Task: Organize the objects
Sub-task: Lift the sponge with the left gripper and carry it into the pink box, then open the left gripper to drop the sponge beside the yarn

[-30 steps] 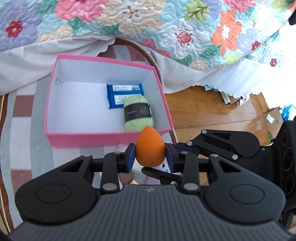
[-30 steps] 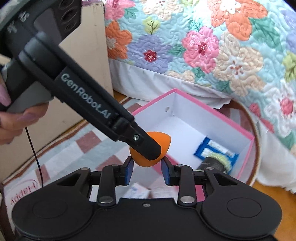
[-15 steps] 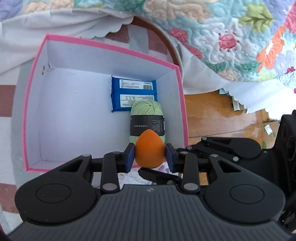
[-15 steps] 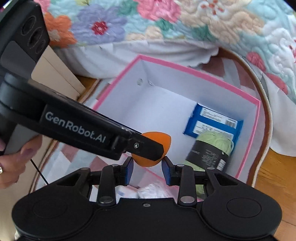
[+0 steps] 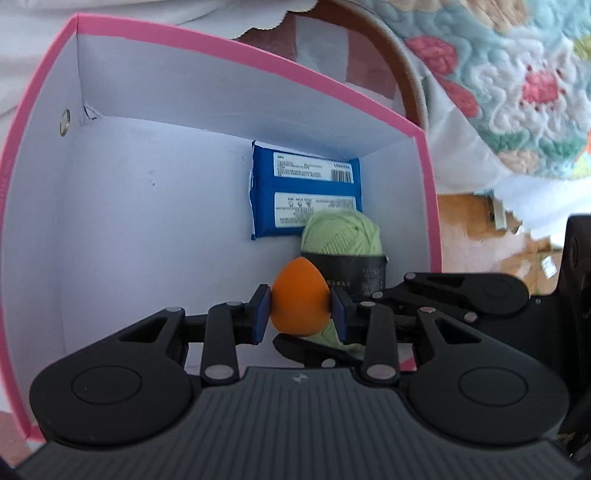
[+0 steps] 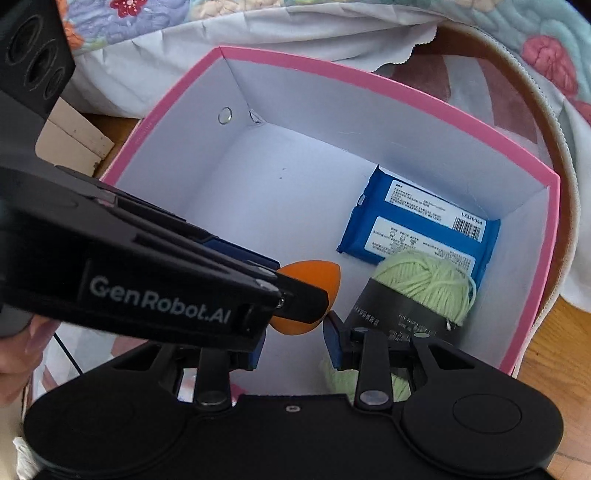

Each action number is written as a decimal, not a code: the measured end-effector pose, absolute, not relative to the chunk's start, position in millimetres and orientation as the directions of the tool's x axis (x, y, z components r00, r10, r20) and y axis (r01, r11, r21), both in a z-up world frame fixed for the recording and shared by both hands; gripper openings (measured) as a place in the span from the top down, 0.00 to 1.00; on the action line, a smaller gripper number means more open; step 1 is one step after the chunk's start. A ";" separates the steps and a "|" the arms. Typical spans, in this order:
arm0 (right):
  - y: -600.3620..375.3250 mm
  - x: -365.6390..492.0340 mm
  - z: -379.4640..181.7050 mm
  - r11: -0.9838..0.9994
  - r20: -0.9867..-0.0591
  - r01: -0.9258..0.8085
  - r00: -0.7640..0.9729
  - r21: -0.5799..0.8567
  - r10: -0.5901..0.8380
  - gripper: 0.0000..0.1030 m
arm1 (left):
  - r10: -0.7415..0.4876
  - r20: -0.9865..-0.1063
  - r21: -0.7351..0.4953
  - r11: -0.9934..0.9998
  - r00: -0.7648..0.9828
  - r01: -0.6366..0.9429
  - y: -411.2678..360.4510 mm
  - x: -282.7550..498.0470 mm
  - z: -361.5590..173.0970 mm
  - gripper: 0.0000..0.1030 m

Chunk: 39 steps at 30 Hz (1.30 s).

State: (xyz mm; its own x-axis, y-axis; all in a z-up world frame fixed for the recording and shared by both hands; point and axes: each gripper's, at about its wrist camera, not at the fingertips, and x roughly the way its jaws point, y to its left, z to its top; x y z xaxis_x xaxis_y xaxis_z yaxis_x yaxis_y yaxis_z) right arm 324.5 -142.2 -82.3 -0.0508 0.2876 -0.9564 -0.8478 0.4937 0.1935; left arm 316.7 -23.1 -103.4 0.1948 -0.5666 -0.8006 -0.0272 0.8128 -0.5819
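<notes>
Beside the quilted bed [image 6: 517, 22] sits the pink box [image 5: 236, 48] with blue pack [image 5: 295, 206] and yarn [image 5: 341, 230] inside, left gripper [image 5: 300, 314] pinching the orange sponge [image 5: 300, 302] over it, right gripper [image 6: 291, 345] narrowly parted, empty.

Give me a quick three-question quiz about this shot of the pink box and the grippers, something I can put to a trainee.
1. True or false: the left gripper has its jaws shut on the orange sponge.
2. Multiple choice: what lies next to the blue packet inside the pink box?
A. a green yarn ball
B. a pair of scissors
C. a mug
3. Short answer: not counting the sponge, how many items lie on the box floor?

Key
1. True: both pads press on the sponge's sides.
2. A.
3. Two: the packet and the yarn ball.
</notes>
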 end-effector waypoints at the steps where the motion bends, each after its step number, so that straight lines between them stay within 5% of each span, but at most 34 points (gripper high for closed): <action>1: -141.8 324.1 -84.8 0.492 -0.958 -0.851 -0.043 0.183 0.282 0.60 | -0.572 -0.796 -0.590 0.807 0.196 -0.040 -22.4 317.4 -107.5 0.67; 19: -162.4 322.2 -80.5 0.546 -0.951 -0.819 0.001 0.178 0.310 0.57 | -0.531 -0.821 -0.555 0.829 0.209 -0.075 -34.4 307.9 -131.6 0.62; 23: -175.6 317.0 -70.4 0.549 -0.943 -0.818 0.026 0.171 0.333 0.57 | -0.505 -0.832 -0.528 0.848 0.230 -0.048 -33.6 305.3 -112.1 0.52; 39: -263.3 252.6 19.2 0.469 -0.795 -0.862 0.144 0.191 0.589 0.56 | -0.373 -0.869 -0.304 0.921 0.325 0.244 -32.0 236.1 20.4 0.42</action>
